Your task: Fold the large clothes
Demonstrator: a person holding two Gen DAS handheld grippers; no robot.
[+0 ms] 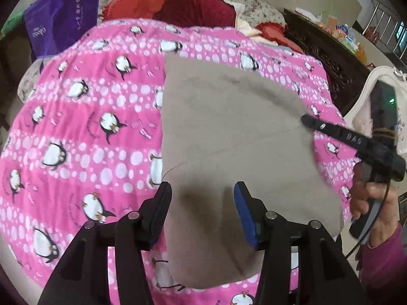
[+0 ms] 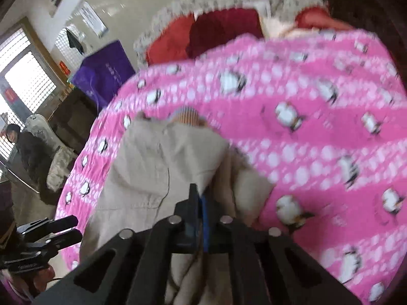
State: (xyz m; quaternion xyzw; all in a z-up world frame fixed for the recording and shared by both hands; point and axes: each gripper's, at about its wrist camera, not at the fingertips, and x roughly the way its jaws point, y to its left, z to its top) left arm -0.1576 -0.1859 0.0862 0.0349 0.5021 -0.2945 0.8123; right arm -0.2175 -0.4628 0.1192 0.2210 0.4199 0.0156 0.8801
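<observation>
Soft beige fleece garment [image 1: 229,132] lies folded, matte and rumpled, on pink penguin-print quilt [image 1: 89,127]. Left gripper [image 1: 202,198] gapes above it (nothing pinched); right gripper [image 2: 199,198] closed, jaws together, at garment's edge.

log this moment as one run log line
garment: beige coat on pink penguin quilt | left gripper: open over coat | right gripper: shut

Left wrist camera: rides behind the left gripper [image 1: 202,190], angled steeply down, close over the beige garment [image 1: 229,132] on the pink penguin bedspread [image 1: 84,117]. Right wrist camera: behind the right gripper [image 2: 198,195], likewise tilted down and close, picture blurred. Shared: garment, bedspread, red pillows [image 1: 178,7], purple bag [image 2: 106,73]. Each view catches the other gripper at its edge.
</observation>
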